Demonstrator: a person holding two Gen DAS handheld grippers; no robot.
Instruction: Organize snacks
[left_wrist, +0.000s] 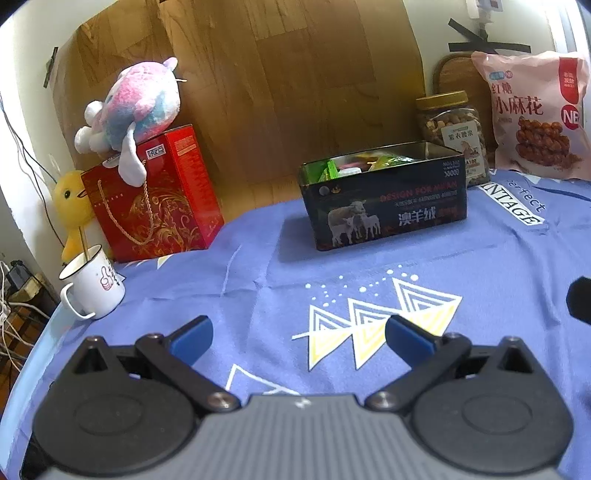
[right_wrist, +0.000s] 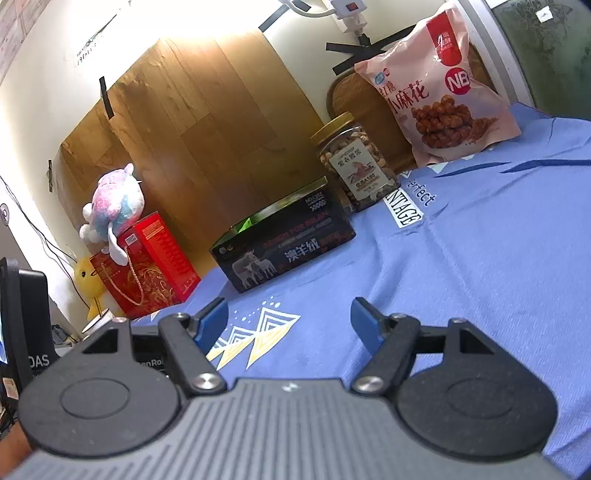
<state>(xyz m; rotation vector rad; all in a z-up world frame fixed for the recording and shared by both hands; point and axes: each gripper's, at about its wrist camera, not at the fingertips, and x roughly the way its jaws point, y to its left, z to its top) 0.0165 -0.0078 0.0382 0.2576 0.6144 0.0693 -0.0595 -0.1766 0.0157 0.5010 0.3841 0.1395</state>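
While both grippers hover low over the blue printed cloth (left_wrist: 480, 266), neither holds anything. At the bottom of the left wrist view, the left gripper (left_wrist: 298, 338) tilts down toward the cloth, its blue-padded fingers (left_wrist: 192, 338) spread wide with only the white-and-yellow triangle print (left_wrist: 369, 325) between them. In the right wrist view the right gripper (right_wrist: 289, 321) points more nearly level, its jaws likewise apart and empty.

A black rectangular tin with a sheep picture (left_wrist: 384, 203), lid off, sits on the cloth above and slightly right of the left fingers, well apart from them; colourful snack packets (left_wrist: 354, 164) lie inside it. Its long axis runs left to right across that frame, the sheep side facing the camera. From the right gripper, the tin lies above the left finger, its long axis slanting up to the right.

Behind it, toward the upper right, stand a clear nut jar with a gold lid (left_wrist: 452, 133) and a pink snack bag (left_wrist: 535, 114), both upright.
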